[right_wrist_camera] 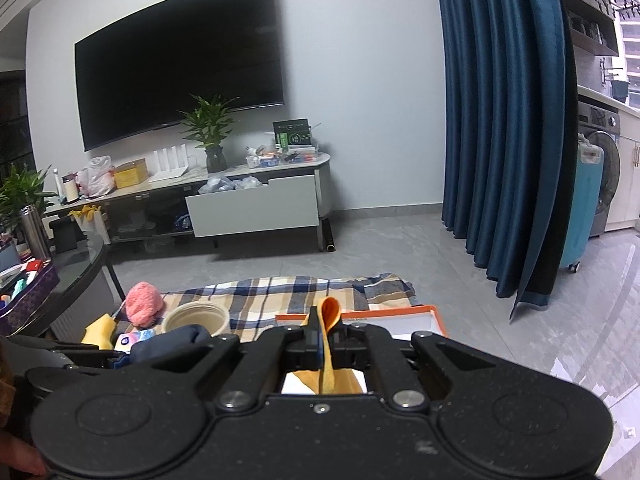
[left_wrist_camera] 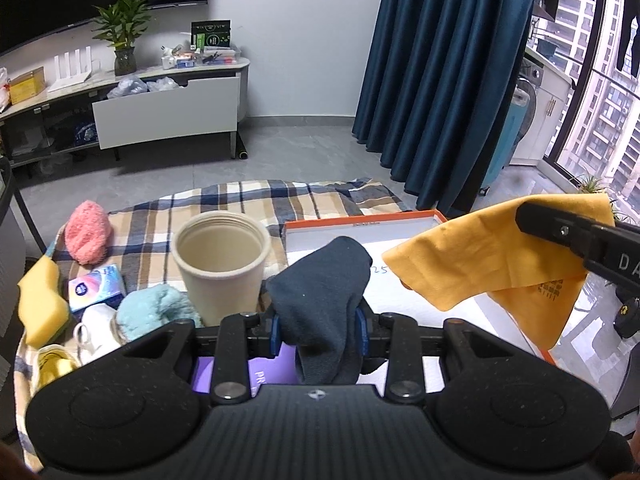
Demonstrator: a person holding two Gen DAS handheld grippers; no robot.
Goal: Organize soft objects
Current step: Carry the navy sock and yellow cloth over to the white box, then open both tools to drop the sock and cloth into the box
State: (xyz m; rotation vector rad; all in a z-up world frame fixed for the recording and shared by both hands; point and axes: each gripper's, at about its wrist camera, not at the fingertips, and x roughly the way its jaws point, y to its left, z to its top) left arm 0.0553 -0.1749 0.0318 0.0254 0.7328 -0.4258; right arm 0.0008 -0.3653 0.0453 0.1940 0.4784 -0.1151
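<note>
My left gripper [left_wrist_camera: 319, 330] is shut on a dark blue sock [left_wrist_camera: 324, 280], which bulges up between the blue pads and hangs above the near edge of an orange-rimmed box [left_wrist_camera: 360, 224]. In the left wrist view the right gripper comes in from the right, holding an orange cloth [left_wrist_camera: 480, 256] over the box. In the right wrist view my right gripper [right_wrist_camera: 326, 336] is shut on that orange cloth [right_wrist_camera: 330, 312], a fold poking up between the jaws. The box [right_wrist_camera: 400, 314] lies just ahead of it.
On the plaid blanket [left_wrist_camera: 248, 200] stand a beige cup [left_wrist_camera: 222, 260], a pink fluffy sock [left_wrist_camera: 86, 236], a light blue fluffy one [left_wrist_camera: 156, 312], a yellow sponge [left_wrist_camera: 40, 300] and a tissue pack [left_wrist_camera: 96, 286]. A TV cabinet [right_wrist_camera: 256, 200] and blue curtain [right_wrist_camera: 500, 140] stand beyond. A glass table [right_wrist_camera: 76, 264] is at left.
</note>
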